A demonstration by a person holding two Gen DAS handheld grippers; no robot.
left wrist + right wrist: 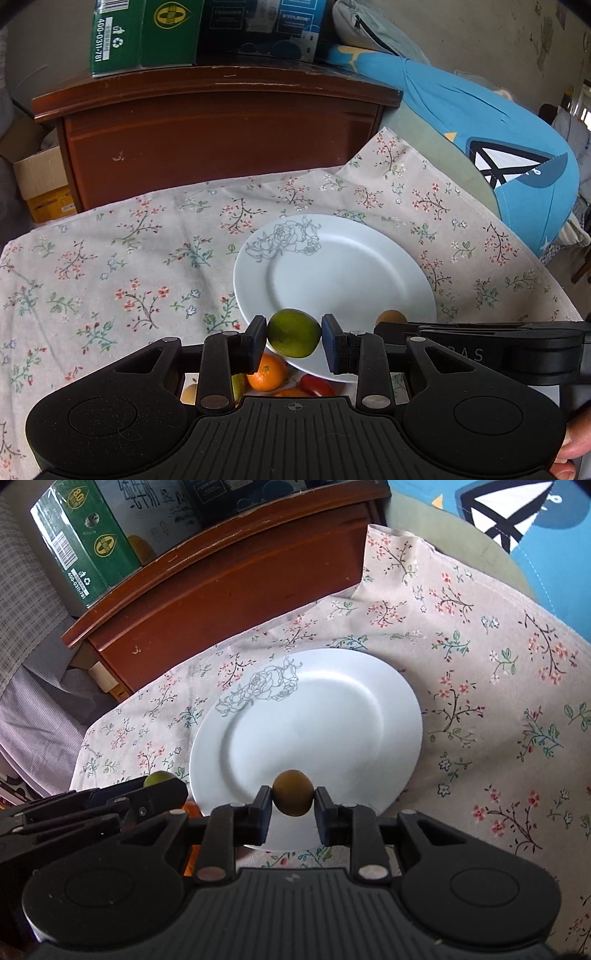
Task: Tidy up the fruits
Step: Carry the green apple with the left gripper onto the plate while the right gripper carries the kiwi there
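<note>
The left gripper (294, 338) pinches a green lime (293, 333) across its middle, one pad on each side, and carries it just above the near rim of the white plate (351, 266) ahead of it. The right gripper (292, 805) pinches a smaller brownish-green round fruit (292, 793) the same way, also over the near edge of the plate (332, 709), which lies directly in front of the fingers. The two claws sit side by side, the left one just to the left of the right one.

Below and behind the left claw's fingers, more fruit lies on the floral cloth (110, 266): an orange mandarin (266, 372), a red fruit (317, 386), and a yellow-green one partly hidden.

Both held fruits look light, firm and smooth-skinned, so they probably tolerate a modest squeeze but could roll or slip out if gripped off-centre. Grasping across the widest part, as here, seems the safest hold. The plate is flat and glossy with a shallow rim, so round fruit released from any height may well roll; lowering until the fruit is touching the plate's well before spreading the fingers looks wise
</note>
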